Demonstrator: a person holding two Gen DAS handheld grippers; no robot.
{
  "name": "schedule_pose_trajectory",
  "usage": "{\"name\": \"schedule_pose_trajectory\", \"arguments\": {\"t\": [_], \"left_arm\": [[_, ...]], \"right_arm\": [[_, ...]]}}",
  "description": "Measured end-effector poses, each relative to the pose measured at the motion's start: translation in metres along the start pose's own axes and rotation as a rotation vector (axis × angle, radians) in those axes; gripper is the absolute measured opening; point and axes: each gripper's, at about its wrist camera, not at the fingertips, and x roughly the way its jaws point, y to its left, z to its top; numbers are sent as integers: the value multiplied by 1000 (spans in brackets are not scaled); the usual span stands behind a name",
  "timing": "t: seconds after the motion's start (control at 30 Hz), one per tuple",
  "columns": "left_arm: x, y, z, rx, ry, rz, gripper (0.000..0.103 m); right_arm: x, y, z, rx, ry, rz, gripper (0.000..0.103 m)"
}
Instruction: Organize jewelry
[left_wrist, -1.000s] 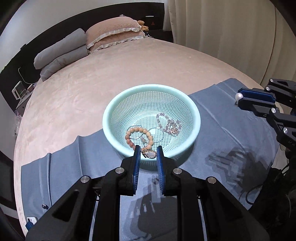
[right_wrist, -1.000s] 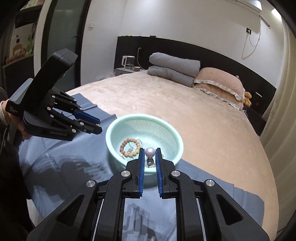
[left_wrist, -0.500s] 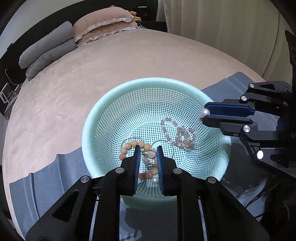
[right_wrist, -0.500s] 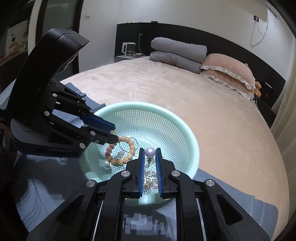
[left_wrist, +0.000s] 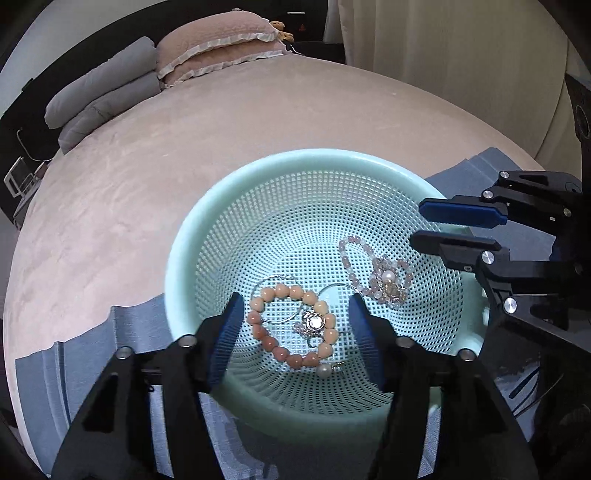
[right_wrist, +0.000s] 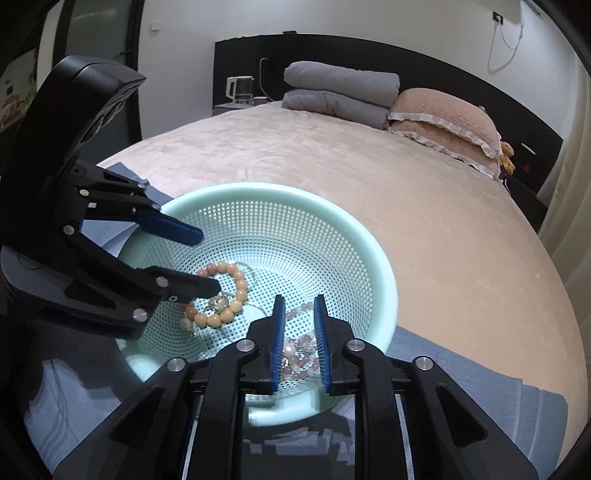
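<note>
- Left tongs (left_wrist: 297, 325): released, hanging over the bead bracelet (left_wrist: 293, 326) in the basket (left_wrist: 207, 229); we risk snagging its tangled chain.
- Right tongs (right_wrist: 298, 332): released above the pink bracelet (left_wrist: 373, 269); the light basket could tip on the soft bed (left_wrist: 184, 147).

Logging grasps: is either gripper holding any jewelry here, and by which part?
Nothing. Left gripper and right gripper are both open over the basket.

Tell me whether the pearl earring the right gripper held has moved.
Yes. The pearl earring left the right hand-held gripper and now lies on the pink bracelet inside the basket.
</note>
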Motion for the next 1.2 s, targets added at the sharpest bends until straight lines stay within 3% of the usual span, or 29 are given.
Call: {"name": "schedule_pose_trajectory", "arguments": {"t": [0.03,0.1,0.17,0.37,0.6,0.83,1.03,1.2], "left_arm": [[-6,2,0,-10,-8,5,67],[-18,5,0,-25,-21,34,76],[-31,6,-1,-30,-34,62,84],[-77,-5,-13,-13,-73,123,93],[-121,-22,-26,-20,-119,152,97],[-151,-43,-47,-20,-166,142,97],[-155,-60,-79,-34,-193,162,97],[-136,-68,-109,-31,-140,170,97]], "right_arm": [[-5,0,1,2,-5,-13,43],[-15,0,3,-4,-22,-22,48],[-29,4,6,-13,-39,-36,62],[-75,23,15,-51,-102,-55,86],[-124,41,14,-87,-140,-72,86],[-154,49,-9,-51,-143,-105,91],[-158,57,-41,19,-116,-160,94],[-150,61,-75,63,-76,-203,95]]}}
